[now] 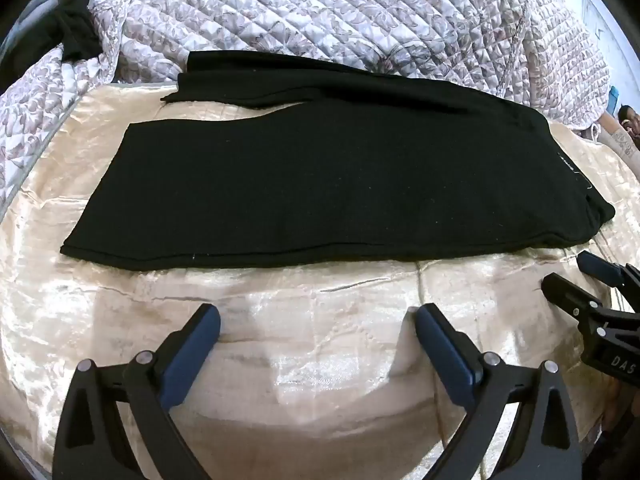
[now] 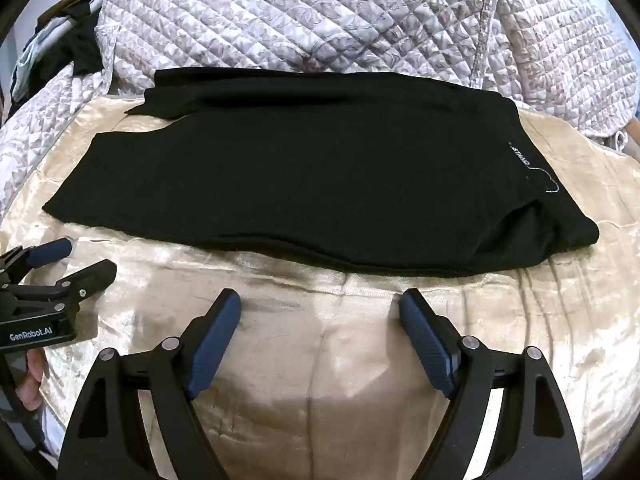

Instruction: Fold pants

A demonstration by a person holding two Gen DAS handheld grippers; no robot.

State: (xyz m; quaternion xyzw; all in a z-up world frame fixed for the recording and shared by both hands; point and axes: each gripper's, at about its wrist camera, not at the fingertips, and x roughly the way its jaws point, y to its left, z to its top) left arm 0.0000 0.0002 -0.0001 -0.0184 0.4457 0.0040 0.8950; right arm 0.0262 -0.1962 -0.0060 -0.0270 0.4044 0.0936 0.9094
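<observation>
Black pants (image 1: 320, 184) lie flat on a shiny cream sheet (image 1: 304, 360), legs to the left and waistband to the right; the far leg lies a little apart from the near one. In the right wrist view the pants (image 2: 312, 184) show a small white label (image 2: 520, 156) near the waist. My left gripper (image 1: 318, 316) stands open above the bare sheet, short of the pants' near edge, nothing between its fingers. My right gripper (image 2: 320, 300) is likewise open over the sheet (image 2: 320, 380) in front of the pants. Each gripper shows in the other's view: right gripper (image 1: 568, 270), left gripper (image 2: 84, 258).
A quilted floral bedspread (image 1: 320, 12) is bunched up behind the pants. Dark clothing (image 1: 72, 36) lies at the far left corner. A person's arm (image 1: 624, 144) shows at the right edge, and a hand (image 2: 32, 380) holds the left gripper's handle.
</observation>
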